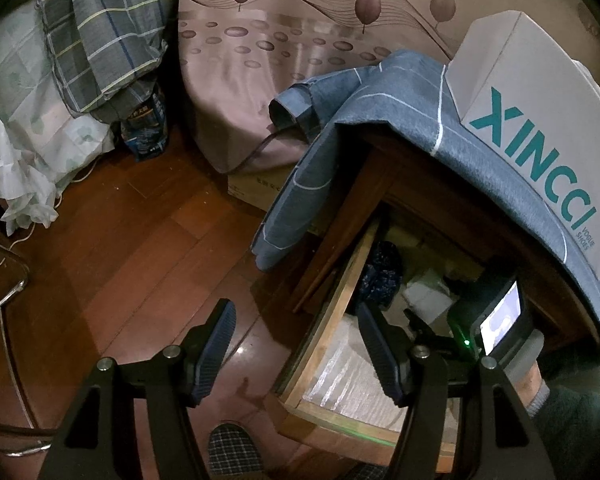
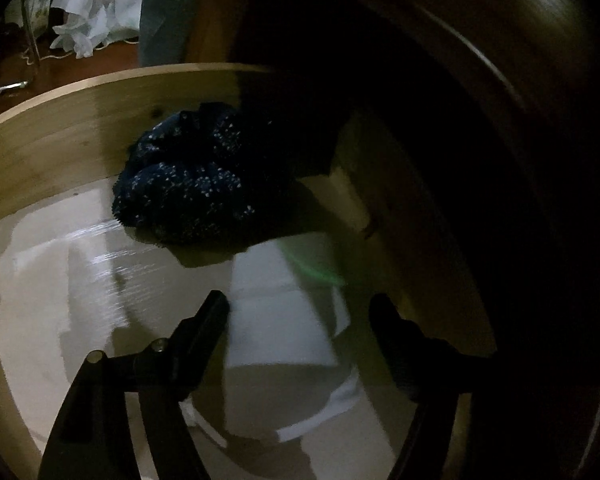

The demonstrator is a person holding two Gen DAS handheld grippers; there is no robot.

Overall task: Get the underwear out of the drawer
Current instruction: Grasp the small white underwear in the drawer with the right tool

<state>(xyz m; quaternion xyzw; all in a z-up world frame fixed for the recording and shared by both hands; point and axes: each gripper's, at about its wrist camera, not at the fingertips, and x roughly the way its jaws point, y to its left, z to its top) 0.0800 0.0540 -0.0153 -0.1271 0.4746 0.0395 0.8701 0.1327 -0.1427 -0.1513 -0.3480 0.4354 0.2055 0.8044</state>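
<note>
The underwear point(image 2: 196, 200), a dark blue bundle with white specks, lies crumpled against the far left wall of the open wooden drawer point(image 2: 52, 140). My right gripper point(image 2: 300, 302) hangs open inside the drawer, short of the bundle and above a white box point(image 2: 276, 328), with nothing between its fingers. The left wrist view shows the same underwear point(image 1: 382, 276) deep in the drawer point(image 1: 340, 300). My left gripper point(image 1: 296, 312) is open and empty, straddling the drawer's left side wall from above. The right tool's lit screen point(image 1: 500, 320) shows under the cabinet top.
A grey-blue cloth point(image 1: 380, 120) drapes over the bedside cabinet, with a white XINCCI shoe box point(image 1: 540, 120) on top. A bed point(image 1: 280, 40) stands behind, wooden floor point(image 1: 140, 240) to the left, and a checked slipper point(image 1: 232, 448) below. The cabinet's inside is dark.
</note>
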